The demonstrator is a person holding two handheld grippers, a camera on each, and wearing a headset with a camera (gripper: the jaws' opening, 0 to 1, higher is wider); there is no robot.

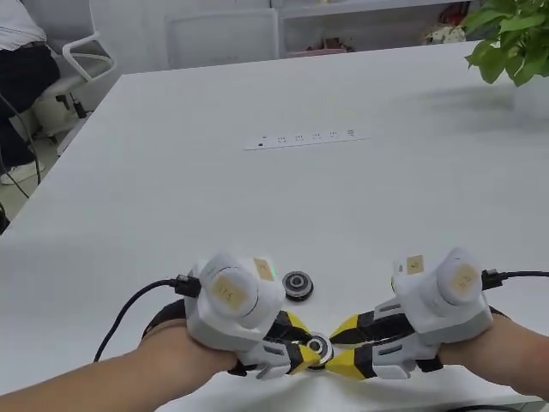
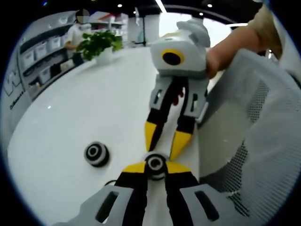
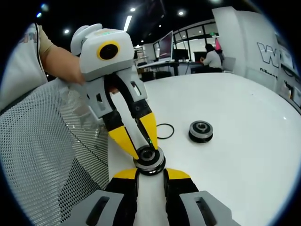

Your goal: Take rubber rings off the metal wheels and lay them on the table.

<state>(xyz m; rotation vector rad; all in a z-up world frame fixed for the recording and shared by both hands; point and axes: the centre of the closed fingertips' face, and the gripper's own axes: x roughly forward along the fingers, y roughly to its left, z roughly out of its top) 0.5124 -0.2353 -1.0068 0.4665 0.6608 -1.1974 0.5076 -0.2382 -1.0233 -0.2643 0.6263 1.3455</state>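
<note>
One rubber ring [image 3: 164, 131] lies on the table [image 1: 343, 215] beyond the jaws; left gripper [image 2: 156, 168] clamps a wheel [image 3: 149, 159] btwn its tips, right gripper [image 3: 150, 173] meets it, hold can't be told, 2nd wheel [image 3: 201, 131] apparently yet to strip.

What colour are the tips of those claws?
Yellow, on black fingers; clearest on the left gripper in the right gripper view.
</note>
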